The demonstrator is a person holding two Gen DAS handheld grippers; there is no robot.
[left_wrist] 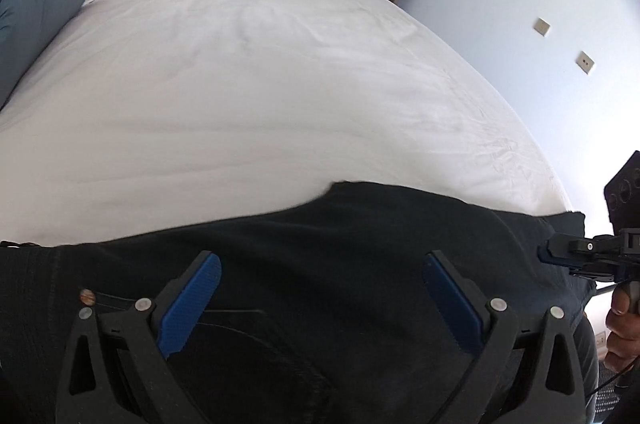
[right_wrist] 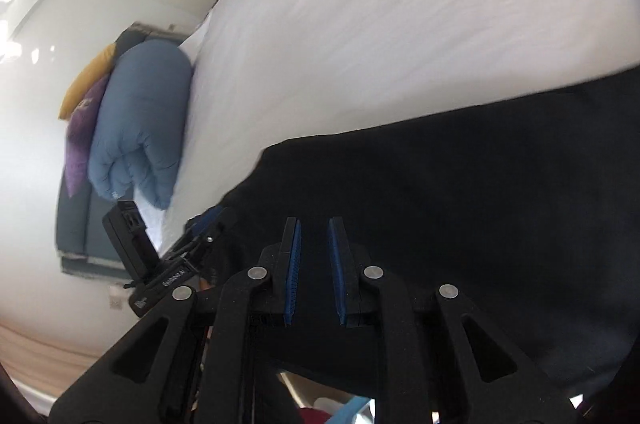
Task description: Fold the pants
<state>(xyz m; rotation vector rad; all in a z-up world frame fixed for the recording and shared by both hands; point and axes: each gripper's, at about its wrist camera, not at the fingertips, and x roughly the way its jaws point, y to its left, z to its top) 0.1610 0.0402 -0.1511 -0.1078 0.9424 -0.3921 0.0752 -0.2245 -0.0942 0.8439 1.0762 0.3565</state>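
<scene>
Black linkage arms and blue pads of the left gripper [left_wrist: 322,278] fill the bottom of the left wrist view; its jaws stand wide apart over the pants [left_wrist: 320,256] with no cloth between them. Beneath the jaws a back pocket and a rivet of the waist section are visible. The pants lie spread along the near edge of the bed [left_wrist: 240,83], dark fabric on a white sheet, with one end reaching toward the bed corner.

In the right wrist view the right gripper [right_wrist: 314,224] has its pads drawn close with a narrow gap remaining. Dark fabric lies behind and below the pads (whether a thin layer is pinched between them cannot be told from these frames). The same gripper appears at the right edge of the left wrist view, at the far end of the garment, held by a hand [left_wrist: 622,320].

Risks from this position:

1. Fabric overhanging the bed edge may slide off if only one end is pulled.
2. A shallow or single-layer pinch at the right may slip, leaving a skewed fold.
3. Closing the left gripper on the pocket area alone may lift one layer only.

A blue pillow [right_wrist: 140,127] rests well apart from the garment.
</scene>
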